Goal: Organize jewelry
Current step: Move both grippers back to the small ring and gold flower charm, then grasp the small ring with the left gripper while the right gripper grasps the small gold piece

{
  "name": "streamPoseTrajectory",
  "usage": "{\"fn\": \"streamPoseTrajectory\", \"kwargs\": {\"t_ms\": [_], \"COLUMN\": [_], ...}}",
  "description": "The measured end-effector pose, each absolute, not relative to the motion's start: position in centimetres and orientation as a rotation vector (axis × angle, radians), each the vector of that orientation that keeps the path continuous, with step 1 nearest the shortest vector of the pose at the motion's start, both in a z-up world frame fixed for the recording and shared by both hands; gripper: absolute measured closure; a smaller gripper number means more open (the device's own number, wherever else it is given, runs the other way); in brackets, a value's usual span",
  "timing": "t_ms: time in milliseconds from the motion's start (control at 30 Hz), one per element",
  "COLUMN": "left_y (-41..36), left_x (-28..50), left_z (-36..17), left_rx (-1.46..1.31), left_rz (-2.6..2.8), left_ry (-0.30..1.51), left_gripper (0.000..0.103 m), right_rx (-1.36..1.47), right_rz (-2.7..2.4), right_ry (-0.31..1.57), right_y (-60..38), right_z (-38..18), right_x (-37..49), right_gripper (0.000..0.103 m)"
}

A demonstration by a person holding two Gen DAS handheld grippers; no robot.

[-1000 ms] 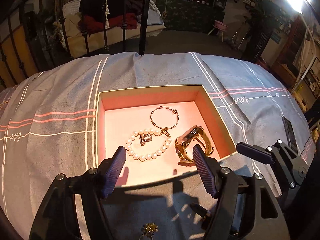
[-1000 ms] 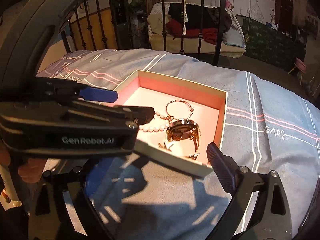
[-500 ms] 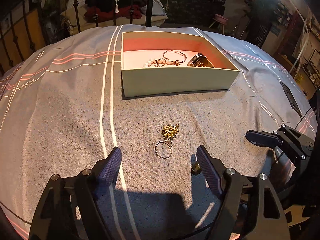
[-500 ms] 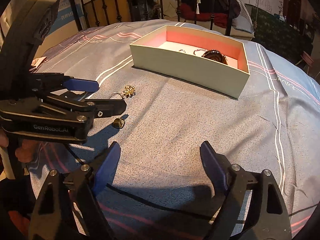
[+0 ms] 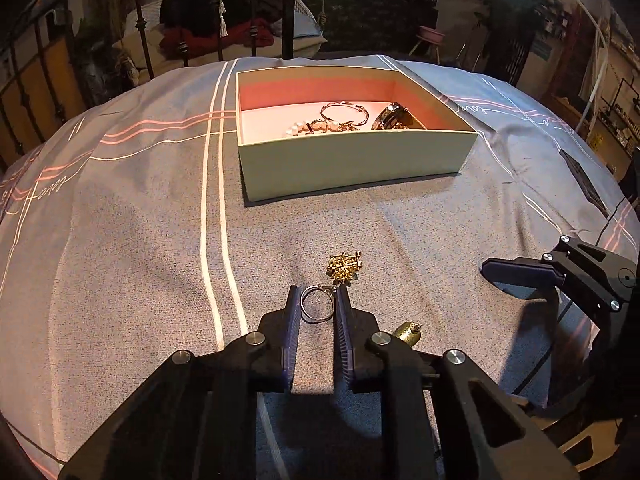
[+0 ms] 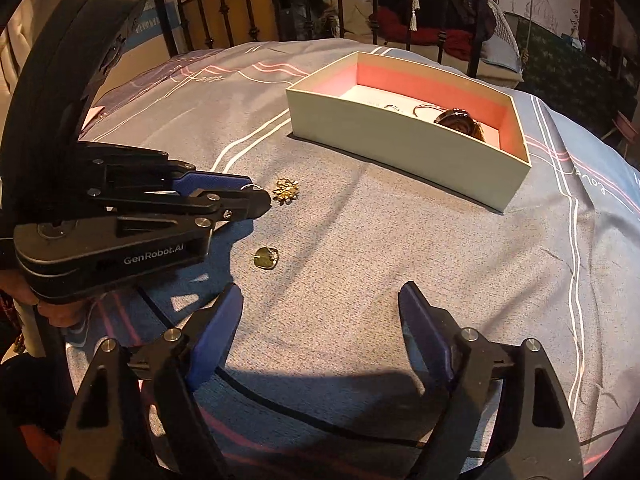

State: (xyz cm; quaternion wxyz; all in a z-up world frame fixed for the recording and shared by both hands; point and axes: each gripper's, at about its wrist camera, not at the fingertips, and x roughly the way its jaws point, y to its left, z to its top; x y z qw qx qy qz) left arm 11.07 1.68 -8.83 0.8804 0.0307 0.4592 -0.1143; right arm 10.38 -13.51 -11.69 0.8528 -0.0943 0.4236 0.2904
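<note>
The bed [image 5: 120, 240], spread with a grey cover crossed by white and pink lines, carries everything; an iron bedstead [image 5: 288, 8] stands at its far end.

On the cover sits the open box [image 5: 352, 160], pale outside and pink within. Inside the box lie a watch [image 5: 394, 118] toward its right wall, a thin bangle [image 5: 344, 114] near the middle and a pearl bracelet [image 5: 312, 128] to the left of the bangle, close to the box's near wall. In the right wrist view the watch [image 6: 460, 120] shows just above that near wall.

The left tool [image 5: 316, 308] is down at the cover, well on the near side of the box. Its jaws have just been closing and now stand narrow around the ring [image 5: 316, 306], whose hoop fills the gap between the pads; whether both pads press on it cannot be told for sure. The ring's gold flower ornament [image 5: 345, 266] lies on the cover just beyond the fingertips, on the box's side.

The right tool [image 6: 320, 312] hangs over bare cover, farther from the box than the left one, its jaws wide apart and holding nothing, having just closed slightly.

A small gold earring [image 6: 266, 258] lies on the cover just beside the left tool, on the side away from the box; in the left wrist view it [image 5: 407, 332] peeks out by the right finger.
</note>
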Motion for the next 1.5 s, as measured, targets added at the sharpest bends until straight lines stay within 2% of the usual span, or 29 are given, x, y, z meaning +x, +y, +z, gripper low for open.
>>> {"fn": "streamPoseTrajectory", "kwargs": {"t_ms": [300,367,467,1500], "left_y": [3.2,3.3,3.1,-1.6], "left_x": [11.0,11.1,11.1,14.5], "left_z": [-8.4,-8.3,-8.2,-4.3], "left_rx": [-0.019,-0.029,-0.027,0.019], "left_rz": [-0.219,-0.222,-0.225,-0.299], "left_ry": [0.971,0.971,0.973,0.903], "left_gripper": [0.086,0.086,0.086,0.086], "right_rx": [-0.246,-0.254,-0.259,-0.103], "right_rz": [0.707,0.735,0.744,0.613], "right_ry": [0.89,0.889,0.883,0.795], "right_y": [-11.0,-10.9,-10.8,-16.4], "right_z": [-11.7,-11.7,-11.7,-9.0], "right_x": [11.5,11.2,10.9,13.2], "right_gripper": [0.067,0.084,0.09,0.091]}}
